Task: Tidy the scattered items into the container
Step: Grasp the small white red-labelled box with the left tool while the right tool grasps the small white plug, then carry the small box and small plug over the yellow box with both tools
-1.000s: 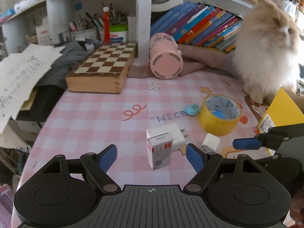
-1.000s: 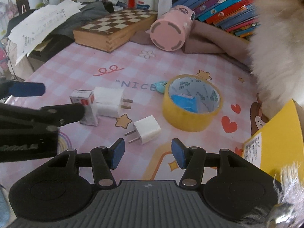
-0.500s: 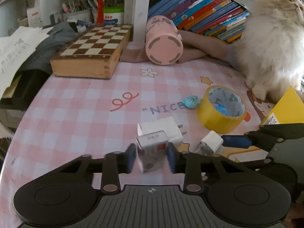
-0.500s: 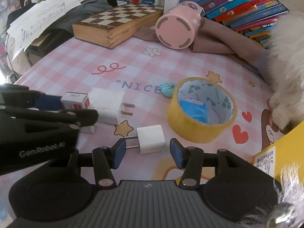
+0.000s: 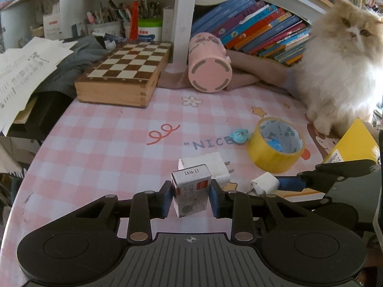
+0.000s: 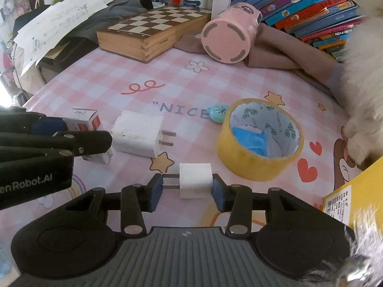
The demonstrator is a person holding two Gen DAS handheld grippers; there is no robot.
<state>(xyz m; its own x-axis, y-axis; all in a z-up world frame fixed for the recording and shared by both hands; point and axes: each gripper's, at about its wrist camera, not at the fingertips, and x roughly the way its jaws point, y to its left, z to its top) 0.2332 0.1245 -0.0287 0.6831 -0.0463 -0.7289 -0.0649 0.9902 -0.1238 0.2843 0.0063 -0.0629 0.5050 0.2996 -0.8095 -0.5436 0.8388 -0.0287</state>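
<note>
Gripping now: the small box sits clamped between the pads of the left gripper, which stood wide apart a second ago.
Box place: on the pink cloth, just in front of the big white plug, near the tape roll.
Small plug: between the closing jaws of the right gripper; one pad touches its body, the other meets the prongs.
Container: the yellow box beside the tape roll may be it; that is a guess.
Meaning: both pieces look ready to lift.
Watcher: a cat sits behind the tape roll.
</note>
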